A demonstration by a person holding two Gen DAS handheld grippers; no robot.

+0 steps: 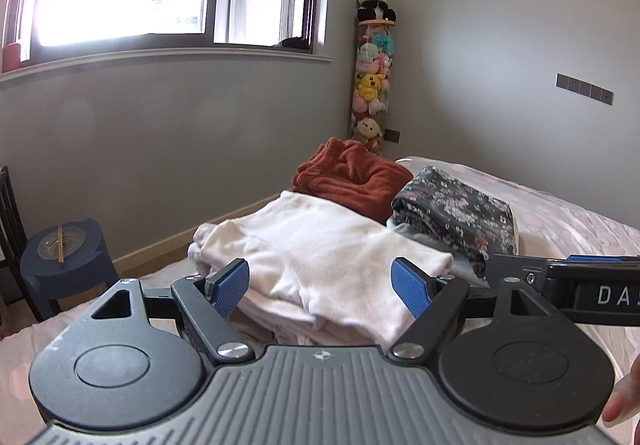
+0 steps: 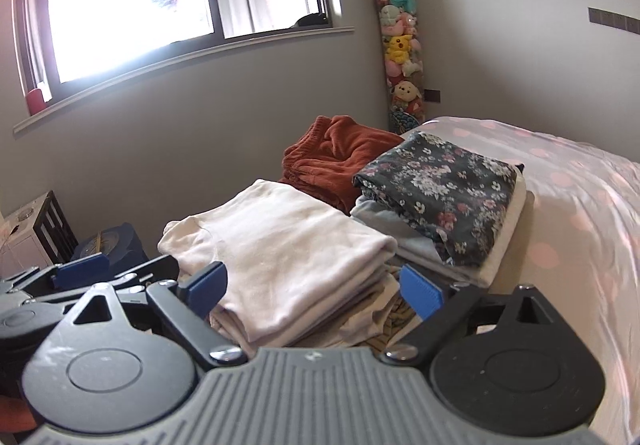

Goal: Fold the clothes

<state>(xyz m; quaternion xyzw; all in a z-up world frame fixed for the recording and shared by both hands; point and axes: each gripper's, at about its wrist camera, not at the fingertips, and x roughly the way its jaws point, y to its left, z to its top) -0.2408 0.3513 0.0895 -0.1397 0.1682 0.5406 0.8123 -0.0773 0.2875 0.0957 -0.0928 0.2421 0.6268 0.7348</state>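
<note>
Bed (image 2: 568,181), pink-dotted sheet, right of frame; on it white stack (image 2: 288,245), rust garment (image 2: 336,157), floral stack (image 2: 440,185).

folded white garment (image 2: 280,245) (topping a stack) lies before the right gripper's (image 2: 316,291) spread jaws.

Both wrist views low, close behind folded white garment (image 1: 320,245), facing window wall (image 2: 180,117); share bed corner

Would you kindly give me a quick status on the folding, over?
Left claw open, right claw open, both empty. Folded white cotton garment lies on its stack on the bed. Nothing in the way.
</note>
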